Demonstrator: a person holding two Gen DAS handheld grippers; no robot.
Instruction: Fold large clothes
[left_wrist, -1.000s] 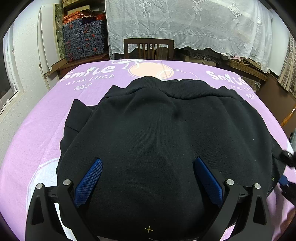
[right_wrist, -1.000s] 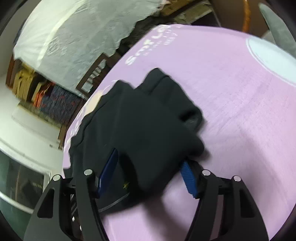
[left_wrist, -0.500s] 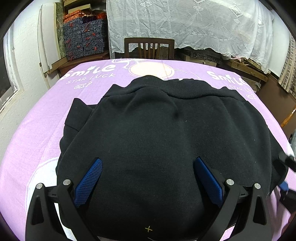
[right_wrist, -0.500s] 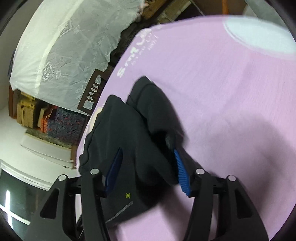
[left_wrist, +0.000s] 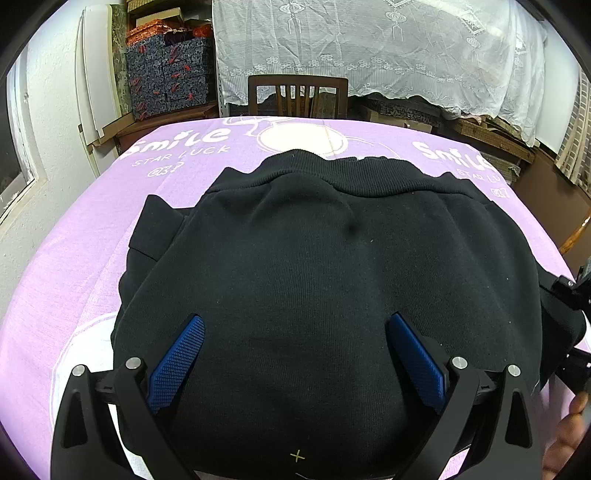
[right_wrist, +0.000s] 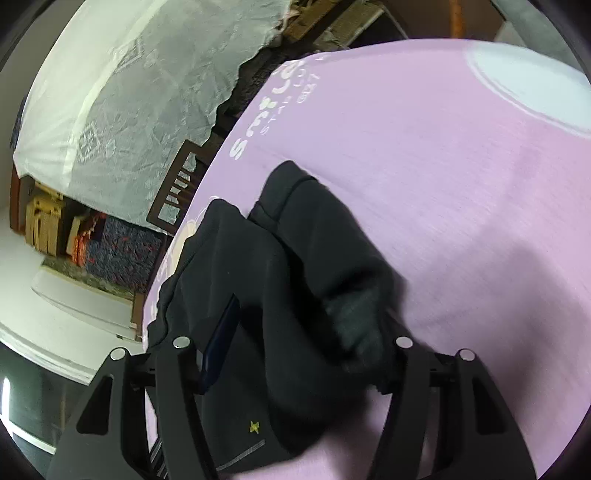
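The right gripper (right_wrist: 306, 332) view is blurry and its right finger is buried under a bunched sleeve, so can't tell if it's actually pinching the black sweatshirt (left_wrist: 332, 280) lying on the purple tablecloth (left_wrist: 74, 258), while the left gripper (left_wrist: 295, 350) hovers low over the near edge, jaws spread wide.

left gripper (left_wrist: 295, 328): black plastic frame w/ triangular cut-outs, silver screw heads at the pivots, blue fingers (left_wrist: 176, 363) w/ cross-hatched pads. right gripper (right_wrist: 306, 332): same black frame, silver screws, one dark blue pad visible, other hidden. bare skin of hand (left_wrist: 565, 439) at lower right edge, blurred.
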